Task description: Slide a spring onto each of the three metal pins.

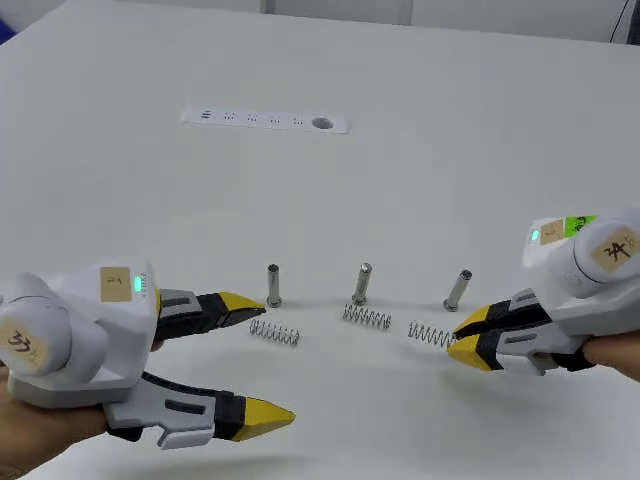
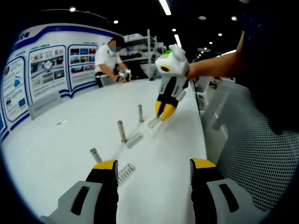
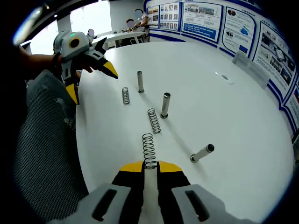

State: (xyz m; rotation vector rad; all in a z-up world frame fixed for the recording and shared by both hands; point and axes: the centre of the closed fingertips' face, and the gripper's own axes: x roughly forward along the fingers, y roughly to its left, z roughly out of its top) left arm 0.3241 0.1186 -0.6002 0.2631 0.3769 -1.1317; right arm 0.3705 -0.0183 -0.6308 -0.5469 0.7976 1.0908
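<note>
right gripper [image 3: 150,169] clamped on the end of the right spring [image 3: 148,148]

your right gripper has its yellow tips closed on the near end of that spring, and the rest of the coil runs out ahead of the tips along the white bench [image 1: 420,190]. in the head view the spring lies just in front of the right pin [image 1: 458,290] and does not touch it.

your left gripper [image 1: 265,358] is released, with its jaws spread wide and nothing between them. its upper tip sits close to the left pin [image 1: 273,285] and the left spring [image 1: 274,333]. as far as the head view shows, it touches neither.

the three pins stand in a row across the bench, with the middle pin [image 1: 362,284] between the other two. each spring lies on its side just in front of its own pin. the middle spring [image 1: 366,317] is apart from both grippers. no pin carries a spring yet.

behind the row, well apart, a socket strip [image 1: 265,119] sits flush in the bench. in the left gripper view a person [image 2: 110,58] stands at the far end of the bench, and a mesh chair back [image 2: 252,154] sits beside the bench edge.
</note>
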